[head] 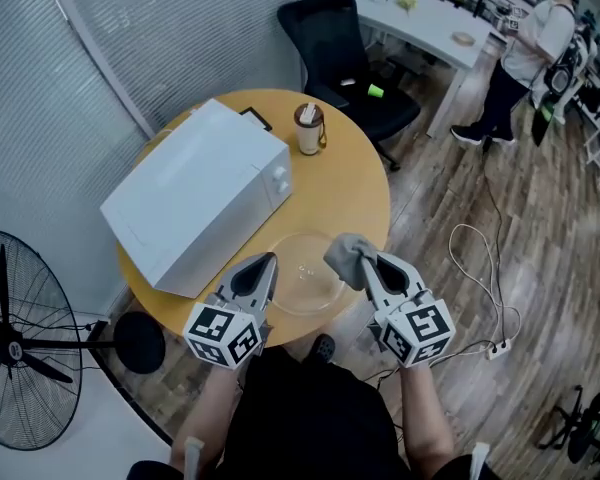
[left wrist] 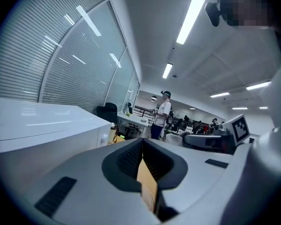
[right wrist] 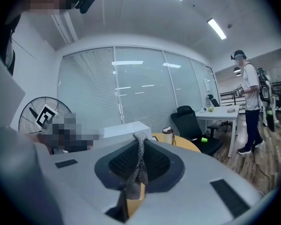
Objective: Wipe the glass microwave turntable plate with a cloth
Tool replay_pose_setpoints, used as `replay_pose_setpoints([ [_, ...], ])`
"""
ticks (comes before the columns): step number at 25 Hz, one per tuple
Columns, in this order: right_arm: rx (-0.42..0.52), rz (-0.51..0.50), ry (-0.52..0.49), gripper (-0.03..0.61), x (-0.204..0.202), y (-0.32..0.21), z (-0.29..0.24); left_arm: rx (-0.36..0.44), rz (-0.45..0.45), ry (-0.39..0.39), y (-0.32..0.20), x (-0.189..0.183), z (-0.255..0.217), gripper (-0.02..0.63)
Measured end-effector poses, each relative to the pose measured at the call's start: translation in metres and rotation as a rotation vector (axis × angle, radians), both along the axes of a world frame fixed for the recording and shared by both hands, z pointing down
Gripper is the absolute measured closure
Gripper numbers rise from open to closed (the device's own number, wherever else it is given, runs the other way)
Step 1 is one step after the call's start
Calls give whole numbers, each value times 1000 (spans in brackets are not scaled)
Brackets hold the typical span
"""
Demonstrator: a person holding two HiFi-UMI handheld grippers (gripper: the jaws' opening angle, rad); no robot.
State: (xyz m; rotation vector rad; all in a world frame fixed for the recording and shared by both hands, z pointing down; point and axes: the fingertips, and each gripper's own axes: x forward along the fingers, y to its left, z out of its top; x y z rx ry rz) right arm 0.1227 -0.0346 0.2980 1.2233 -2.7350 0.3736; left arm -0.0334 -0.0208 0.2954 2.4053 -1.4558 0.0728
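Wipe not yet begun: glass turntable plate (head: 302, 280) lies flat on round table (head: 360, 188) before microwave (head: 195, 203), left gripper (head: 267, 261) at its left rim, jaws together, grip on glass unclear; right gripper (head: 368, 261) clamps grey cloth (head: 346, 256) over right rim, likely next lowered onto glass

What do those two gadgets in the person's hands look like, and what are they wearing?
Both the left gripper and right gripper are light grey wedges tapering to two jaws lined with dark ribbed pads. Each carries a white cube printed with black square markers. No cables show on them. The person wears black.
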Motion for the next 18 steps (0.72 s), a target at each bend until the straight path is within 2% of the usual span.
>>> replay_pose_setpoints([
  [18,48,-43,23,546,-10,1,-11,25,18,-17,1,3,-13,615],
])
